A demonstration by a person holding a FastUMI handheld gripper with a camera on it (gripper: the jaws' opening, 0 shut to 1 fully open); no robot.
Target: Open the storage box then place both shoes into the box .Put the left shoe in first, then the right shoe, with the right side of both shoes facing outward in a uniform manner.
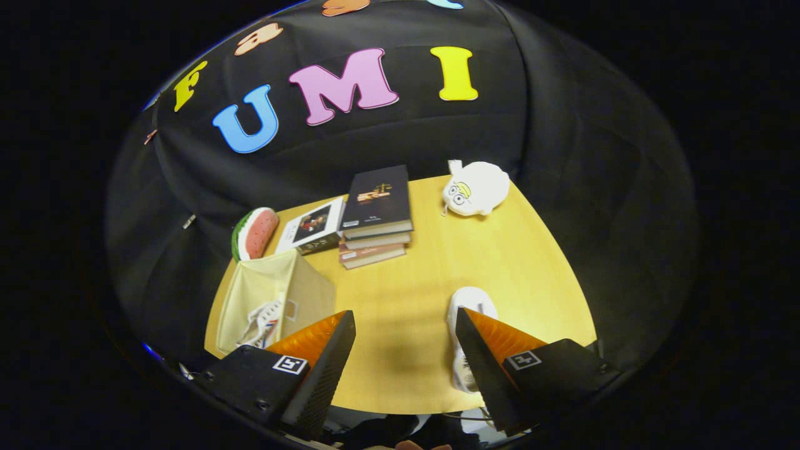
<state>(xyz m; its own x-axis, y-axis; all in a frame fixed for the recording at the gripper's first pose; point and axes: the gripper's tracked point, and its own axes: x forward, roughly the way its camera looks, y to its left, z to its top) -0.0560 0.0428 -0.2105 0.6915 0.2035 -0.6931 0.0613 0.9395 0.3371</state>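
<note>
A beige fabric storage box [306, 290] stands open on the yellow table [487, 262], just beyond my left finger. One white shoe [261, 322] with red and blue stripes lies inside it. A second white shoe [465, 340] lies on the table by my right finger, which partly covers it. My gripper [405, 322] hovers above the table's near edge, open wide, with nothing between its fingers.
A stack of books [378, 215] and a single book [312, 225] lie beyond the box. A watermelon-slice cushion [255, 232] sits behind the box. A white plush toy [476, 187] rests at the table's far right corner.
</note>
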